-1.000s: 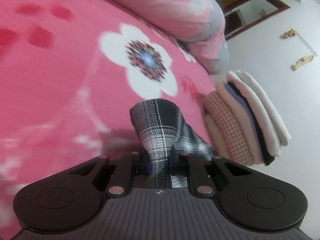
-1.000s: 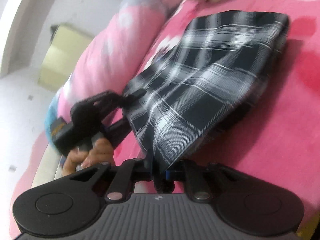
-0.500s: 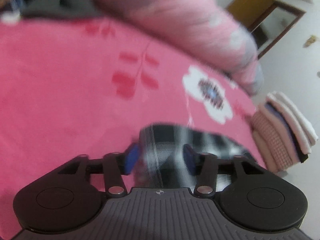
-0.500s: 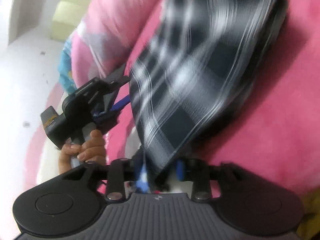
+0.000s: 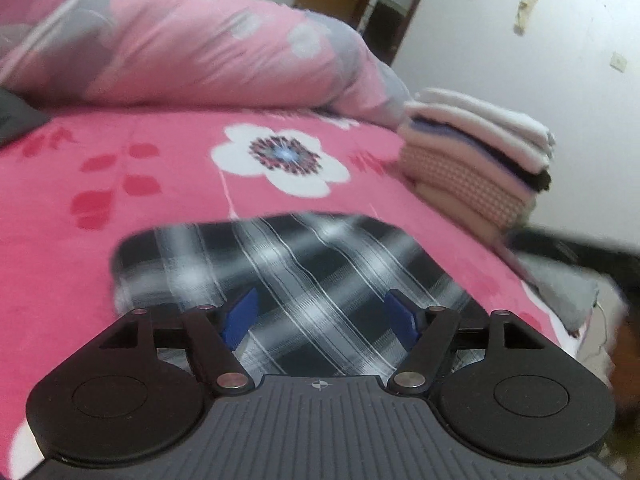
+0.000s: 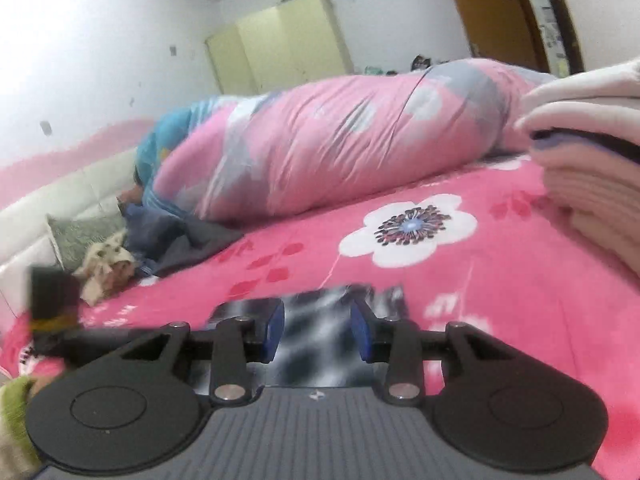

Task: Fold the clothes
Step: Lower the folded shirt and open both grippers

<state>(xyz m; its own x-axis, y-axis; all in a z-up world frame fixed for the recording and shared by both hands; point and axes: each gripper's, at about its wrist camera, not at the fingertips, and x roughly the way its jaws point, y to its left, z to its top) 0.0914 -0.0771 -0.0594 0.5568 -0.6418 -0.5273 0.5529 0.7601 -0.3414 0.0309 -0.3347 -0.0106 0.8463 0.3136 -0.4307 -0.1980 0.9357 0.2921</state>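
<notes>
A folded black-and-white plaid garment (image 5: 320, 256) lies flat on the pink flowered bedsheet (image 5: 100, 184). My left gripper (image 5: 322, 316) hovers over its near edge, open, with the cloth showing between the blue pads (image 5: 240, 316) but not pinched. In the right wrist view the plaid garment (image 6: 320, 320) is blurred. My right gripper (image 6: 318, 334) stands open just over it, nothing clamped. The other gripper appears as a dark blur at the left (image 6: 52, 308), and likewise at the right edge of the left wrist view (image 5: 580, 248).
A stack of folded clothes (image 5: 472, 160) sits on the bed's right side, close to the right gripper (image 6: 592, 160). A rolled pink duvet (image 6: 340, 140) runs along the back. Loose dark and patterned clothes (image 6: 172, 240) lie at the far left. A yellow wardrobe (image 6: 280, 48) stands behind.
Both grippers were shut on the hanging plaid garment. They have opened and let it go, and it now lies flat and folded on the sheet. Both cameras have levelled out.
</notes>
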